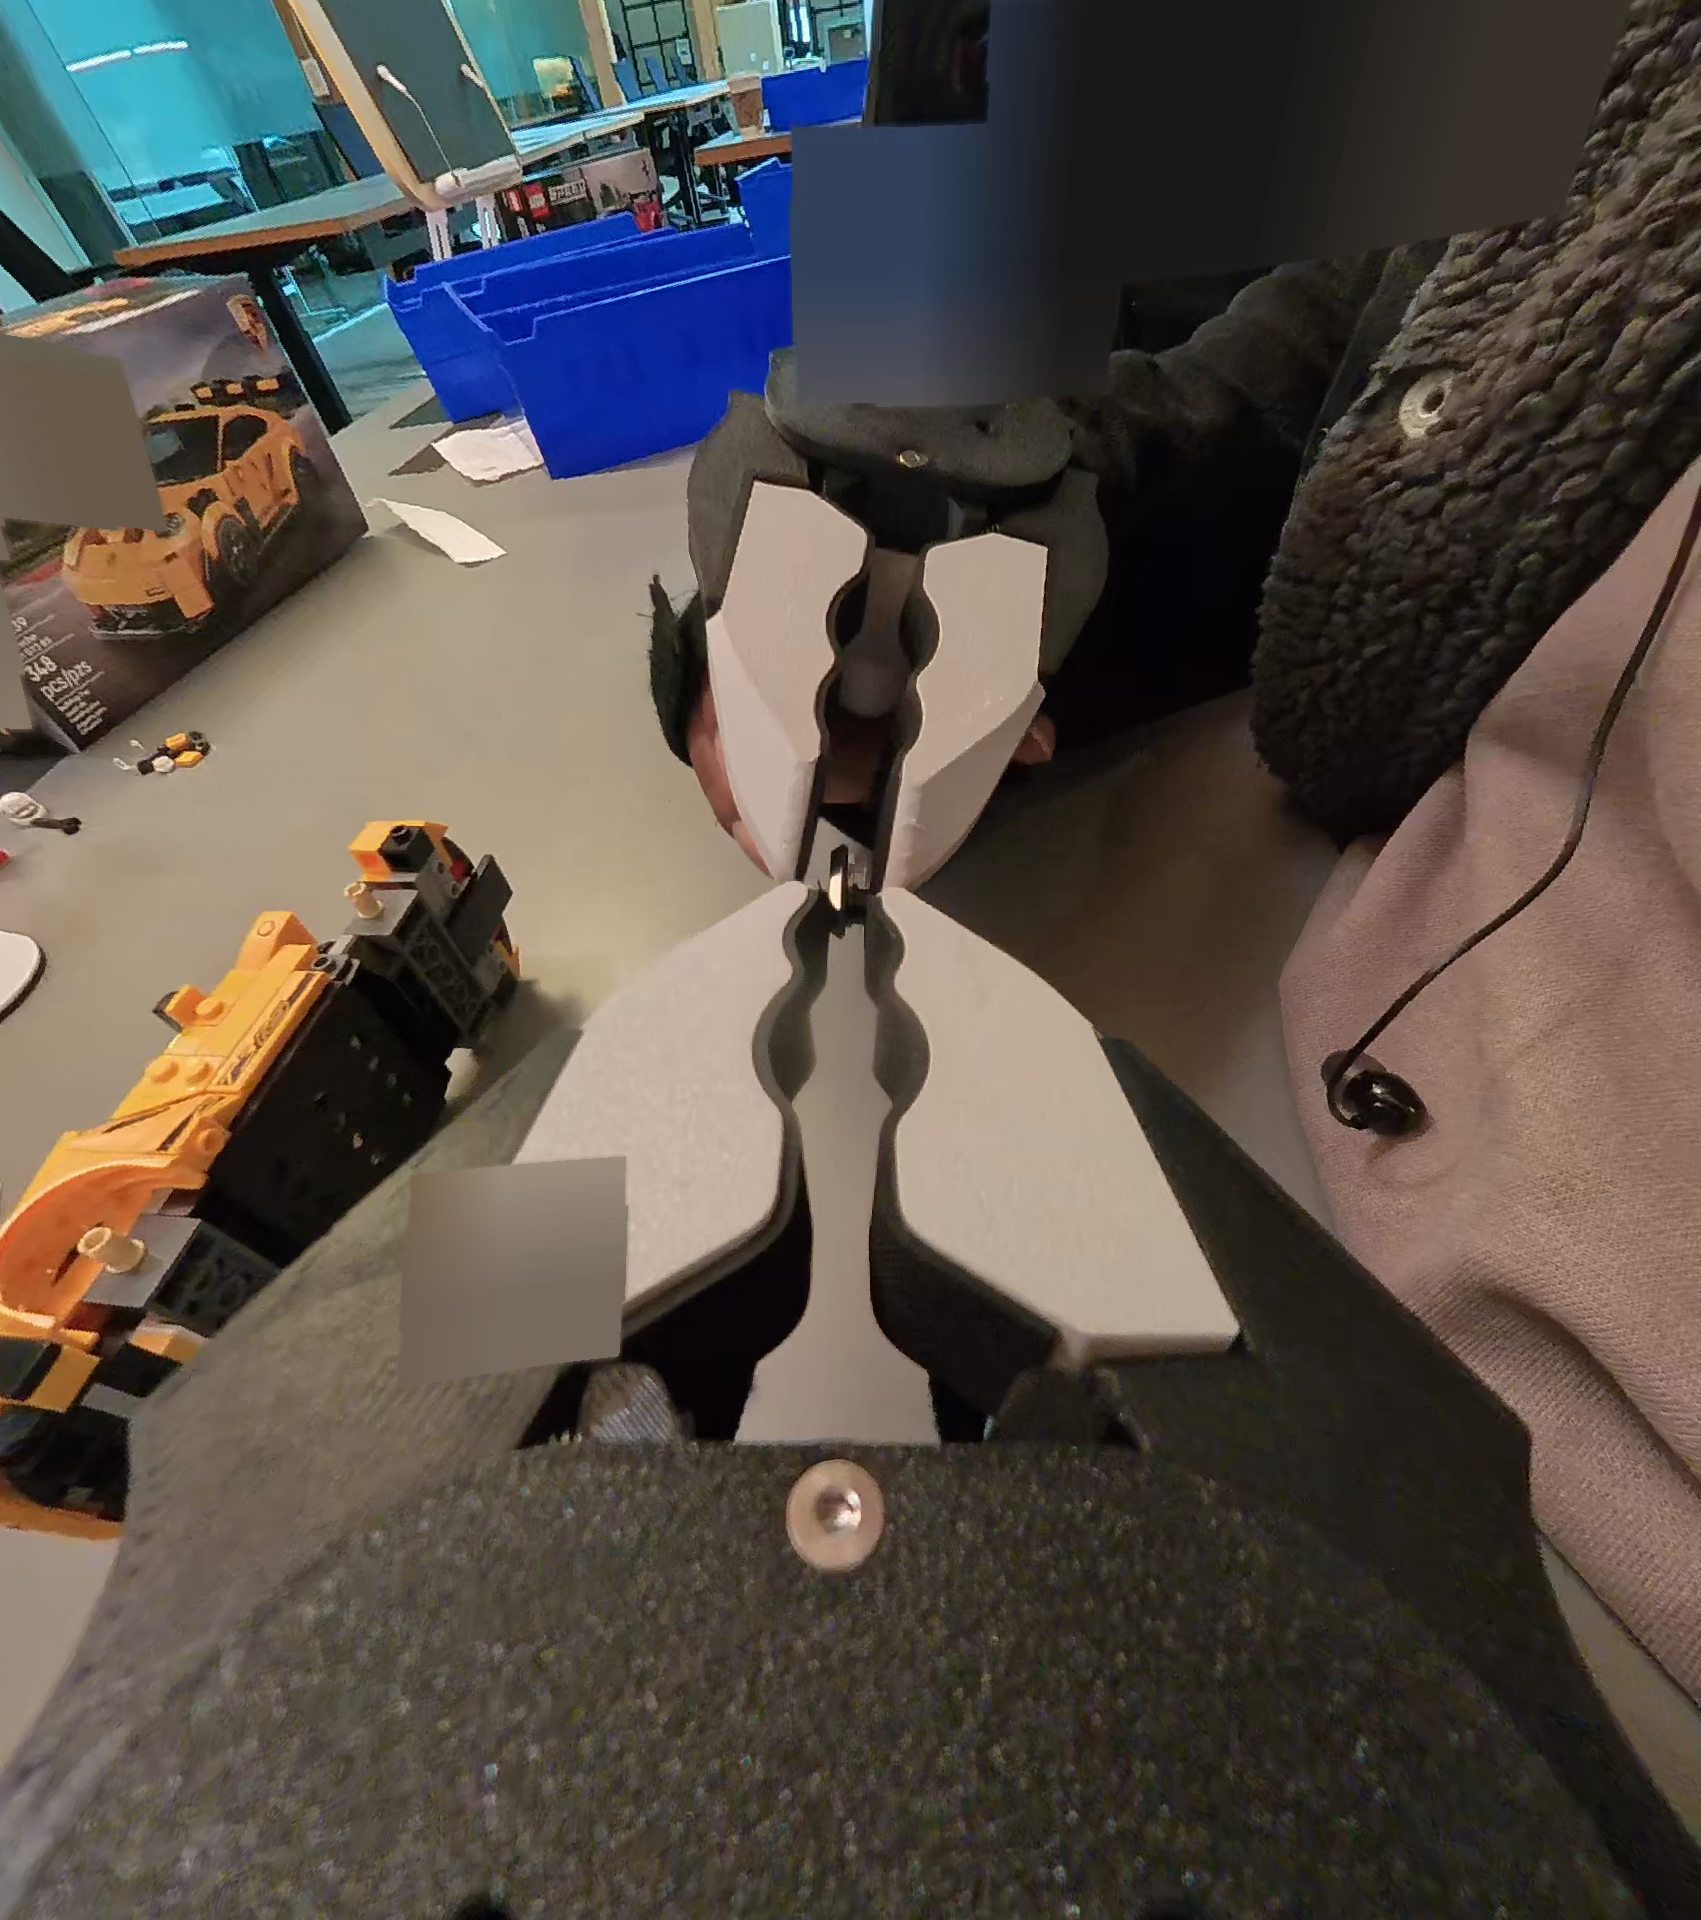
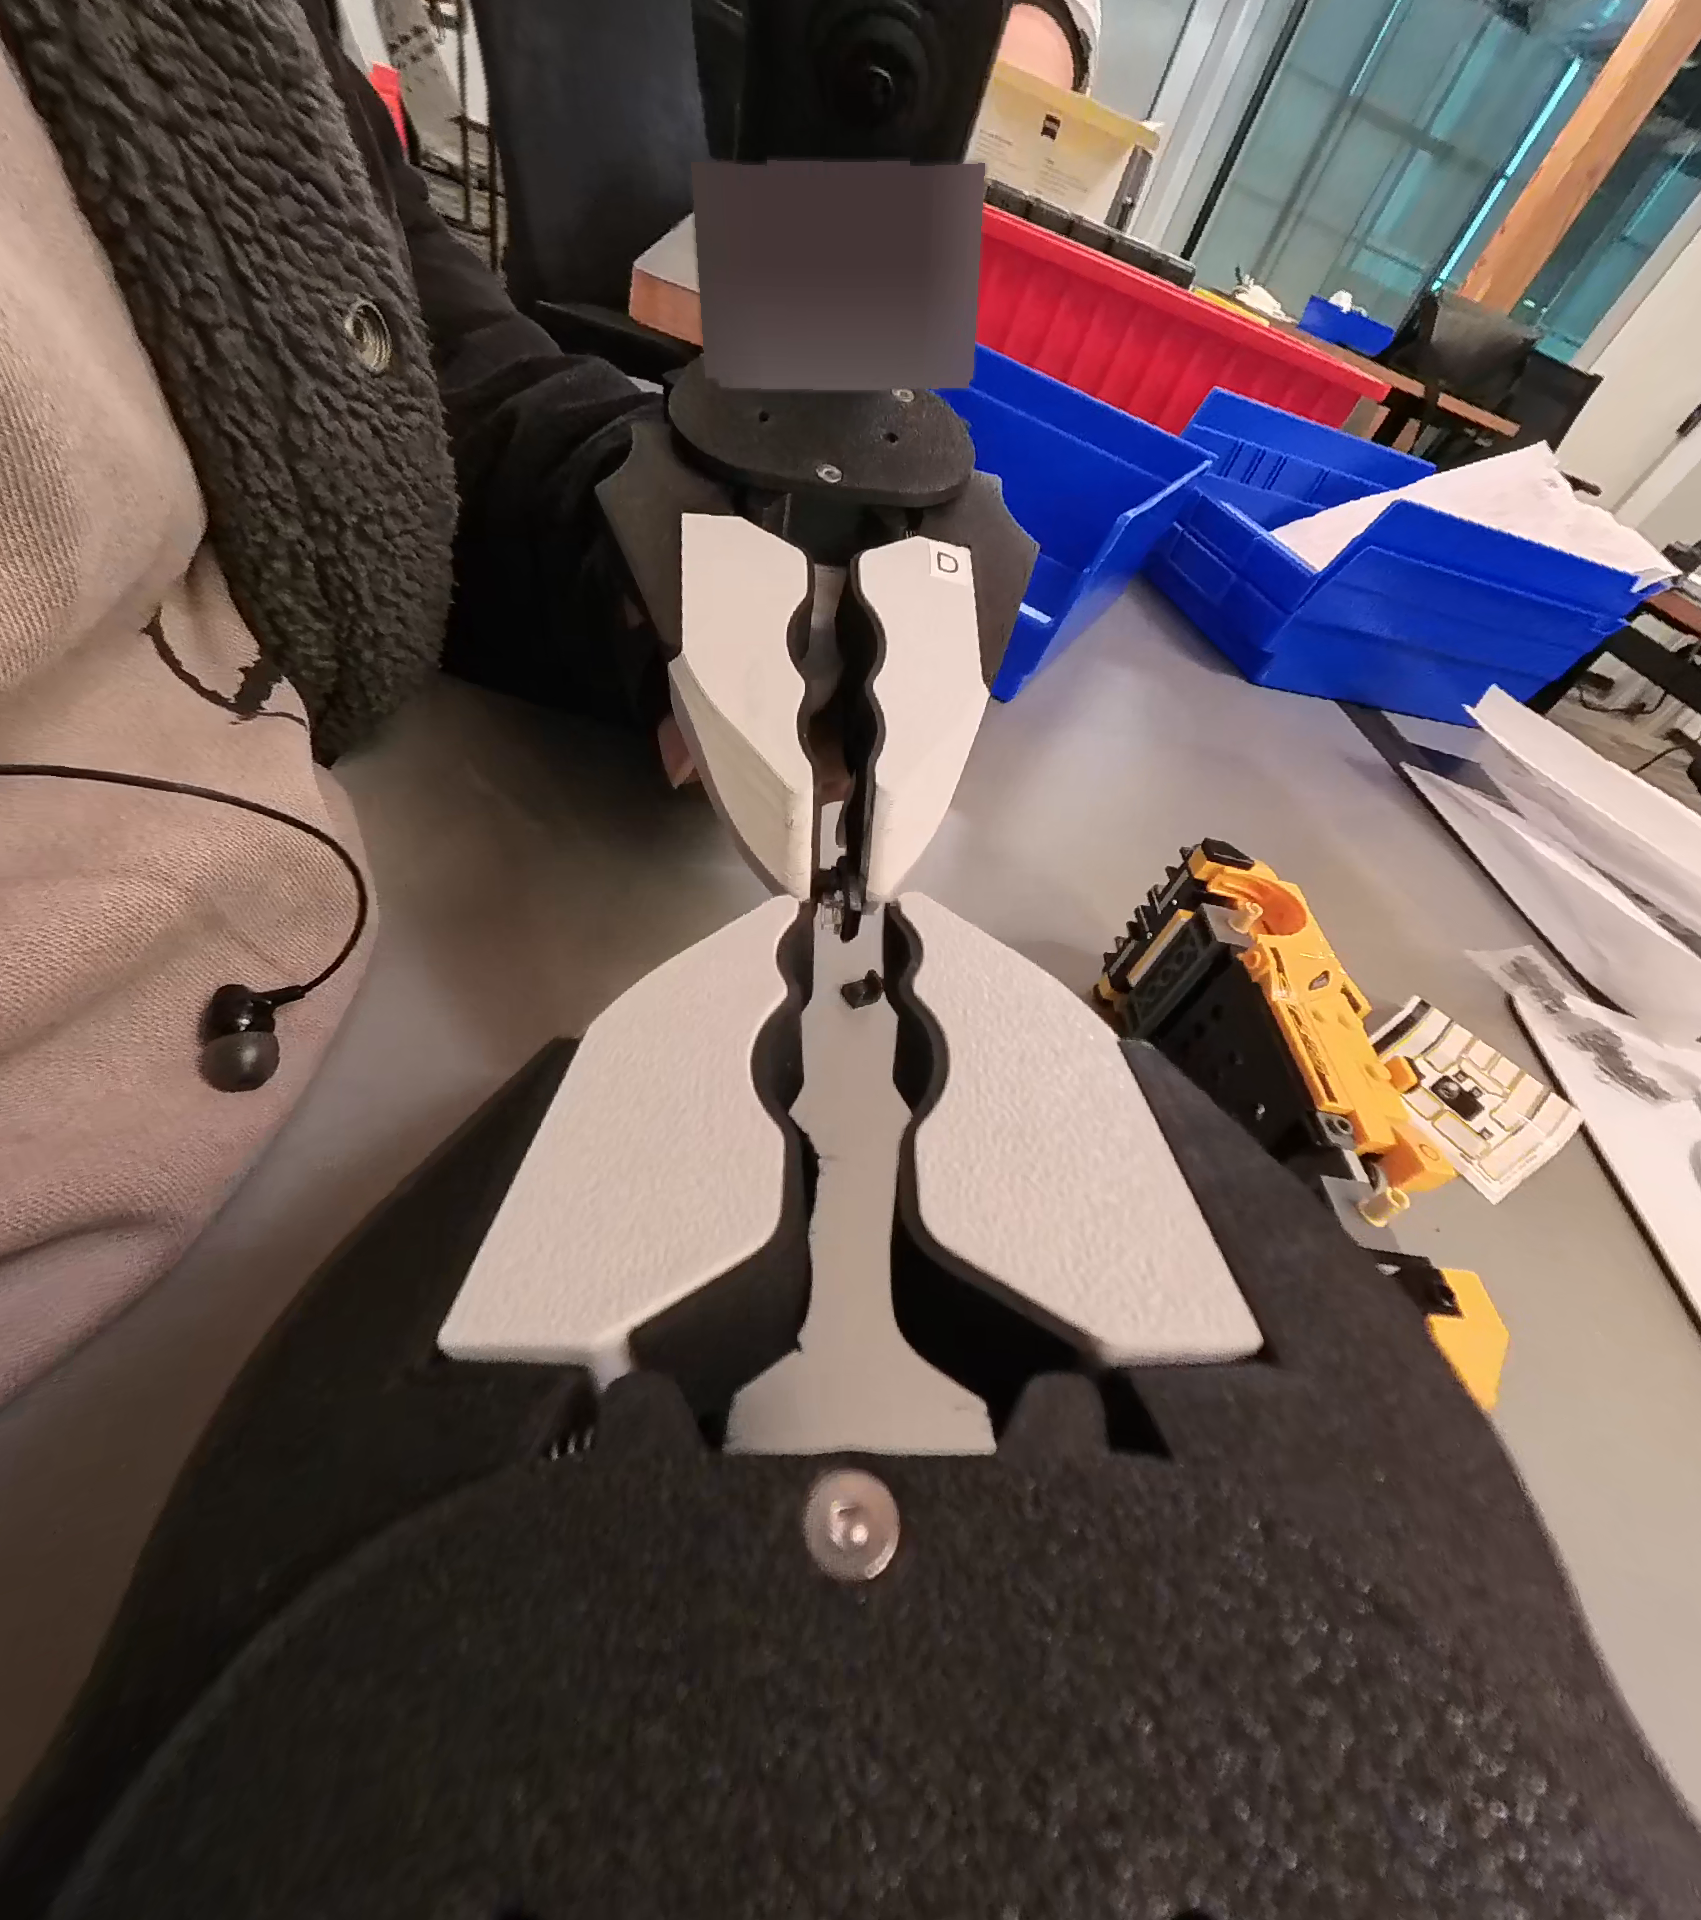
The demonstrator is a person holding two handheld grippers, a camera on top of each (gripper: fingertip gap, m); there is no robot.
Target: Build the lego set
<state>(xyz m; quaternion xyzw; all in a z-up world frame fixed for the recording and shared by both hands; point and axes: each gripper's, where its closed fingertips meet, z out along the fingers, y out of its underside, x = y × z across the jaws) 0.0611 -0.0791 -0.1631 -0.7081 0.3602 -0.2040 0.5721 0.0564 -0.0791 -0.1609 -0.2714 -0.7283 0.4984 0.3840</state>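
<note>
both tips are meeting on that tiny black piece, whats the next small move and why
Probably press the two tips gently together along their shared line. The left hand-held gripper and right hand-held gripper meet tip to tip above the table, each pinching part of a small black piece. Whether the parts are already seated is too small to tell. The car lies aside, untouched.

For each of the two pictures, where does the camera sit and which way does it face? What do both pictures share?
Left wrist view: sits on the left gripper, facing the right gripper tip to tip; the person's jacket shows at right.
Right wrist view: sits on the right gripper, facing the left gripper; jacket at left.
Shared: small black piece between the tips, orange lego car, blue bins, grey table.
</note>
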